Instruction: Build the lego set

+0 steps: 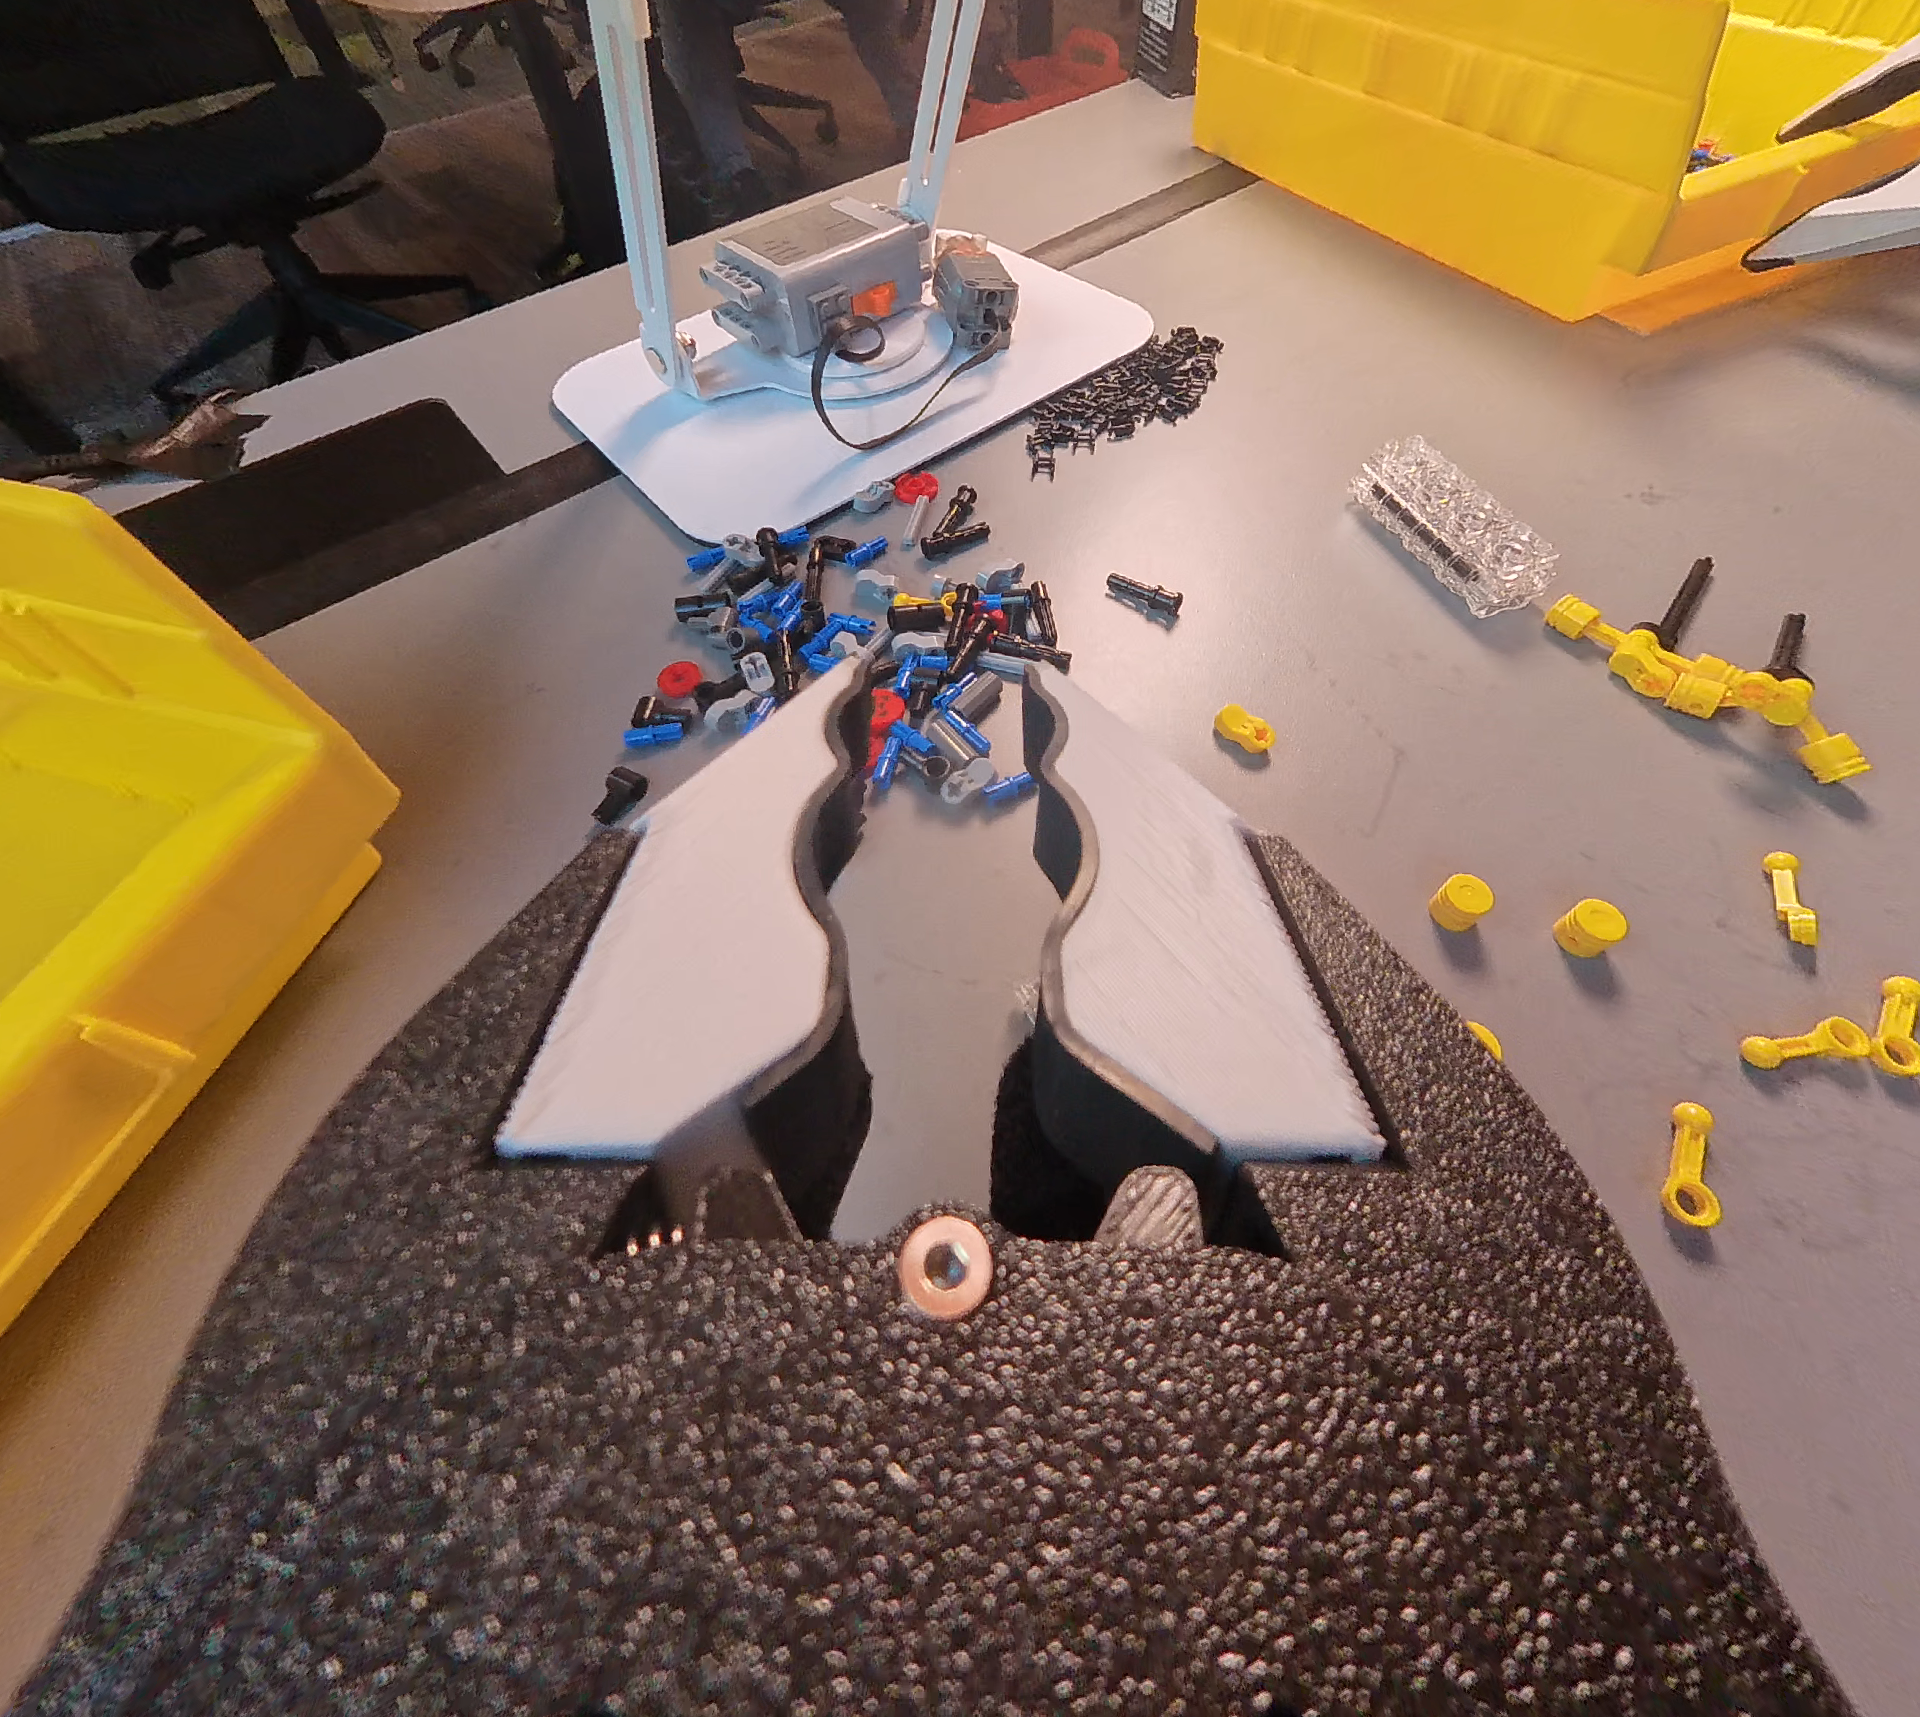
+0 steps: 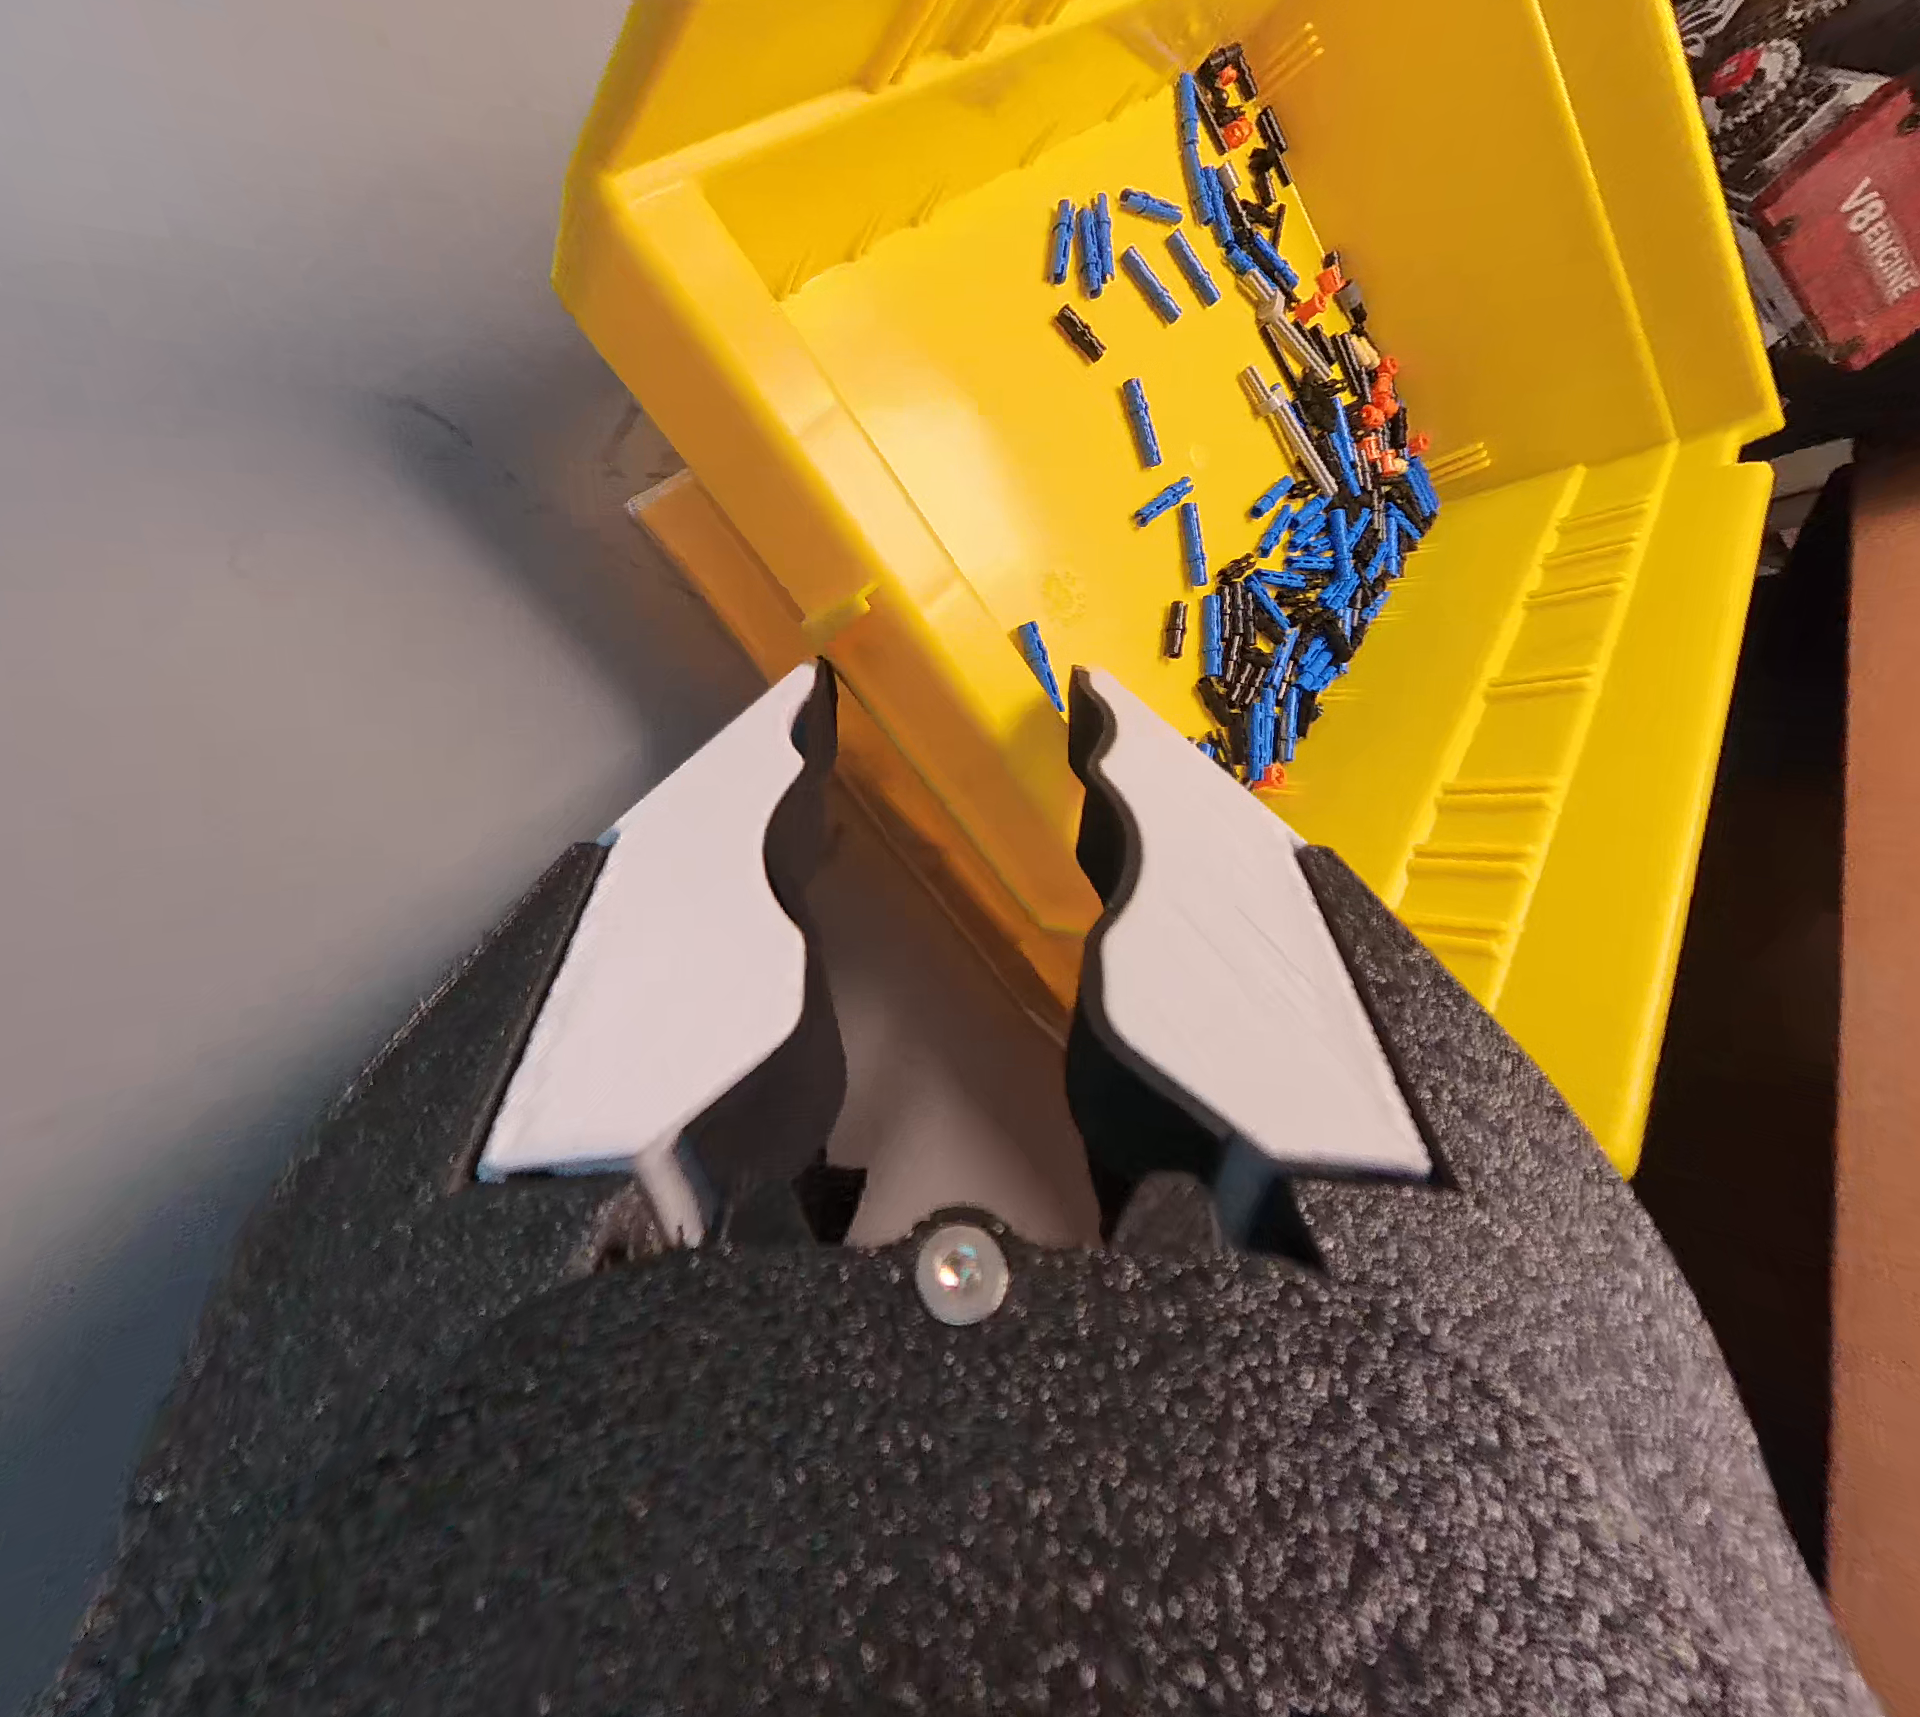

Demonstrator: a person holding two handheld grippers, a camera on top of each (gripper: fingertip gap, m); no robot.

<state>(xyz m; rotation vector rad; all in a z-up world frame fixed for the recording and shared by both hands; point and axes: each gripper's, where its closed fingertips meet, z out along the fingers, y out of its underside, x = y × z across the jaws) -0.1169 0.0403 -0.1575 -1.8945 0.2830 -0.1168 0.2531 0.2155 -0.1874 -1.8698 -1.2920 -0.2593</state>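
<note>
My left gripper (image 1: 948, 680) is open, and its tips rest low over a loose pile of small blue, black, red and grey pins (image 1: 831, 628) on the grey table (image 1: 1351, 836). A few pins lie between the fingers. My right gripper (image 2: 951, 680) is open and straddles the front wall of a yellow bin (image 2: 935, 815): one finger is outside, the other inside. Many blue and black pins (image 2: 1299, 545) lie heaped along one side of the bin's floor. The right gripper's fingers (image 1: 1860, 98) also show at this bin (image 1: 1455, 109) in the left wrist view.
A white stand base (image 1: 727, 441) carries a grey battery box (image 1: 821, 275). Black chain links (image 1: 1132, 389), a clear plastic piece (image 1: 1455, 540), a yellow connector chain (image 1: 1704, 680) and loose yellow parts (image 1: 1590, 924) lie to the right. Another yellow bin (image 1: 156, 836) stands at the left. The clear plastic piece (image 1: 1455, 540) is about 15 centimetres from my left fingertips and 20 centimetres from my right.
</note>
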